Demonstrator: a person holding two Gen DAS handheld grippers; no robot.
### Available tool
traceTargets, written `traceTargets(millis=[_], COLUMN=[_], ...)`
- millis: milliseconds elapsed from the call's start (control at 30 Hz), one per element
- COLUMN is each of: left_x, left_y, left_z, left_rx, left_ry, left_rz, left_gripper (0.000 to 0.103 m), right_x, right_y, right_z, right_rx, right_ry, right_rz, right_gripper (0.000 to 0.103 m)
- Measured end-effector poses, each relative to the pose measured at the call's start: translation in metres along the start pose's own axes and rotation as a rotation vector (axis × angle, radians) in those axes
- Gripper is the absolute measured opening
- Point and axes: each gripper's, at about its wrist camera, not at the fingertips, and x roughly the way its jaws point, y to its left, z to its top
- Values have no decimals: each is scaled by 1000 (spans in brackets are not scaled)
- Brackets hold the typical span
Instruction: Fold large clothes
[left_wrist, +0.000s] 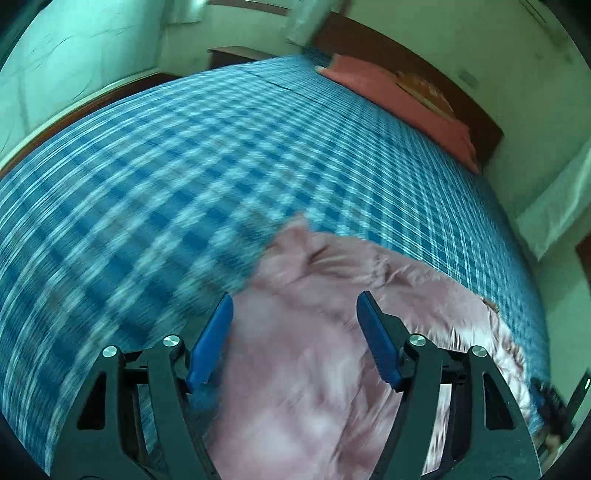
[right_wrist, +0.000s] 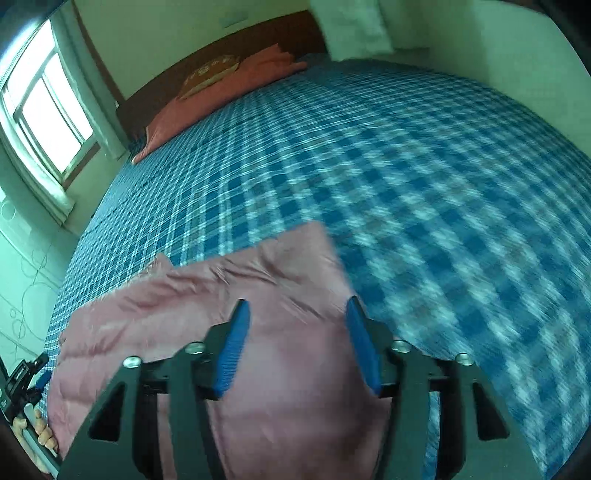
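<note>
Left wrist view: pink padded garment (left_wrist: 332, 332) lies on the near part of the bed, on a blue checked sheet (left_wrist: 166, 177), creased and lumpy, one flap pointing toward the middle of the bed. In the right wrist view the same garment (right_wrist: 229, 295) shows a fairly straight far edge, so it looks part-folded; hard to say how many folds are in. Both views are motion-blurred.

Step, as I read it: between folds, both claws free above the cloth. Next move calls for choosing an edge or corner, coming down on it with jaws apart, and pinching through the thick padding before lifting it over. Quilted fabric is bulky and slippery, so a shallow pinch may slip.

Left gripper (left_wrist: 295, 306): jaws wide apart, nothing between the blue pads (left_wrist: 212, 343), garment below them, no contact seen. Right gripper (right_wrist: 295, 314): jaws moderately apart, empty, over the garment's right side near its edge. The person's hand (right_wrist: 40, 432) on the other tool's handle shows at the lower left of the right view.

Farther out: reddish pillows (left_wrist: 399, 96) at the dark headboard, window (right_wrist: 48, 114) on the side wall.
</note>
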Motion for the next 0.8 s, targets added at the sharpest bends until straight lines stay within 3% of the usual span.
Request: traceTargets(millis=[167, 400, 633, 700, 800], left_x=[-47, -95, -100, -90, -85], left_y=[48, 94, 89, 84, 74], left_z=[-42, -120, -168, -171, -165], left_rx=[-137, -380, -462, -492, -471], left_ry=[-8, 25, 46, 77, 54], left_rz=[17, -102, -178, -198, -206], left_gripper=[70, 70, 71, 72, 73], right_x=[-53, -101, -89, -80, -70], right_y=[-50, -82, -75, -70, -63], right_z=[-44, -122, -166, -171, -173], right_rx=[104, 271, 413, 441, 455], right_ry=[-4, 3, 43, 58, 57], right_rz=[31, 151, 285, 311, 317], right_gripper=[57, 60, 62, 61, 62])
